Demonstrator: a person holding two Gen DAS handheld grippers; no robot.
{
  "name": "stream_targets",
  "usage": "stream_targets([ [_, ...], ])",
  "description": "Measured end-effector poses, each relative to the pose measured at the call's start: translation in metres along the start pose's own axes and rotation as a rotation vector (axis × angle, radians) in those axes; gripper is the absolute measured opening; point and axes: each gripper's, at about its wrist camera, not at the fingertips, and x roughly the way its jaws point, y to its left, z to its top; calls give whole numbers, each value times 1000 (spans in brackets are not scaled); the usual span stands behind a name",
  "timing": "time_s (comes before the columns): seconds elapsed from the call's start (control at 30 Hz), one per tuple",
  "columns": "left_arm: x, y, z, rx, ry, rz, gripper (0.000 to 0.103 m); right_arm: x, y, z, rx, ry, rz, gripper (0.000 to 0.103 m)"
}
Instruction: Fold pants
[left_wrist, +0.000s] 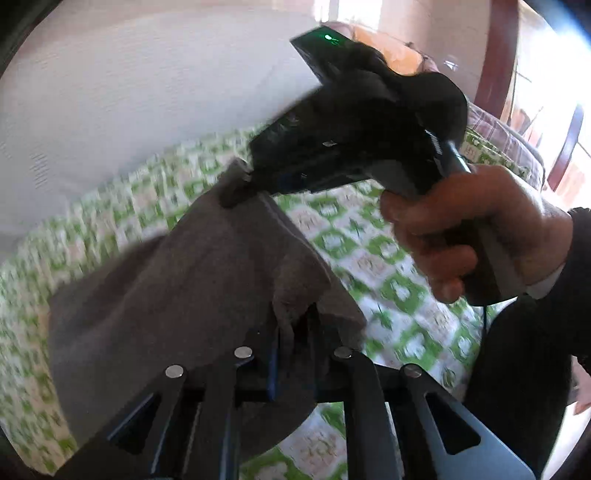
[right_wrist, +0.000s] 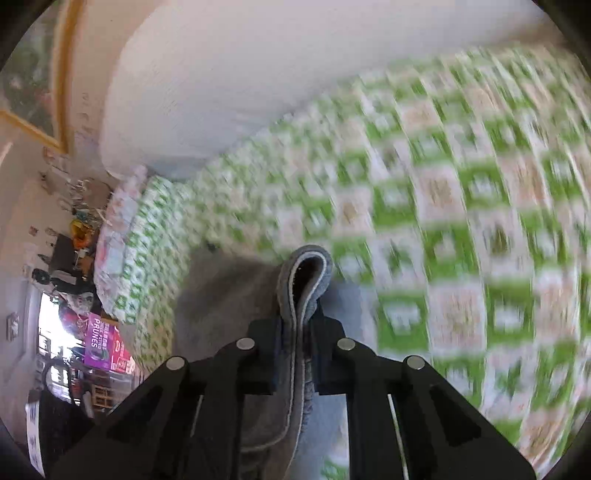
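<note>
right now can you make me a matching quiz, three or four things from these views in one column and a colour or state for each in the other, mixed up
Things:
1. pants
2. bedspread
3. left gripper
4. light on the right gripper's body

Colour or state:
a. green and white squares
b. glowing green
c. grey, lifted above the bed
d. fingers shut on a bunch of cloth

Pairs: 1-c, 2-a, 3-d, 4-b
</note>
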Motion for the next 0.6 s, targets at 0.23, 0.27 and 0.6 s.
stream_targets([
  [0.23, 18, -1, -20, -54, 71, -91, 9, 15, -17, -8, 8, 63, -110, 17],
  [0.27, 19, -1, -26, -69, 78, -106, 9, 15, -22, -16, 21, 74, -115, 18],
  [0.6, -48, 69, -46, -237, 14, -163, 15, -52, -5, -30, 51, -93, -110, 46],
])
